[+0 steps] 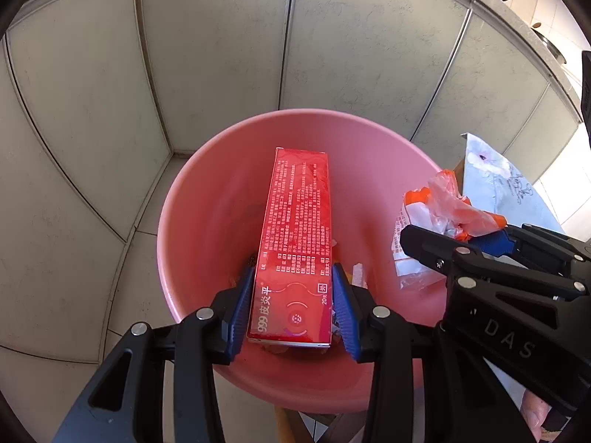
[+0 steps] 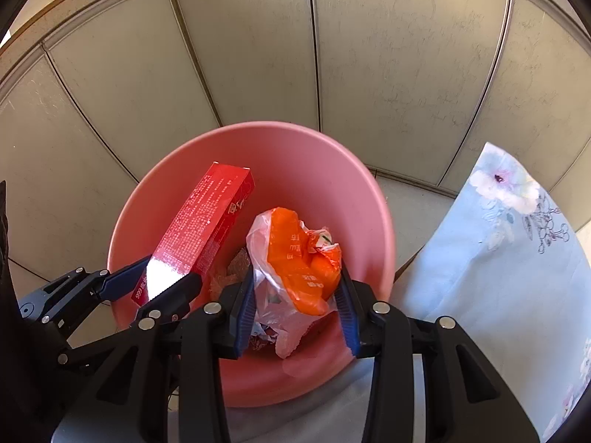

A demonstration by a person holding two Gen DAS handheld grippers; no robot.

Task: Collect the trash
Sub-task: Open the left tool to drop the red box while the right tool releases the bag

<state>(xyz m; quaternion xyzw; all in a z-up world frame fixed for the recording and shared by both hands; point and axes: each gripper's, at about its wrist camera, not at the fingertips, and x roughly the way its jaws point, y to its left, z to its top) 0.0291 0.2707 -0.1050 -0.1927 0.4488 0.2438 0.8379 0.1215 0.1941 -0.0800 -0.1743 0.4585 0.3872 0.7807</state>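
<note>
Left gripper (image 1: pixel 293 304) clamps the red box (image 1: pixel 295 243) by its near end — box angled into the pink bin (image 1: pixel 192 199). Right wrist view: right gripper (image 2: pixel 297 302) pinches an orange-and-clear plastic bag (image 2: pixel 295 258) over the bin — floral cloth (image 2: pixel 498 258) alongside.

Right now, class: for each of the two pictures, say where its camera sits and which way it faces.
Left wrist: on the left gripper, facing steeply down into the pink bin; its fingers clamp the red box; the right gripper shows too.
Right wrist: on the right gripper, facing down likewise; its fingers clamp the orange plastic bag; the left gripper shows.
Shared: bin, box, bag, floral cloth.
</note>
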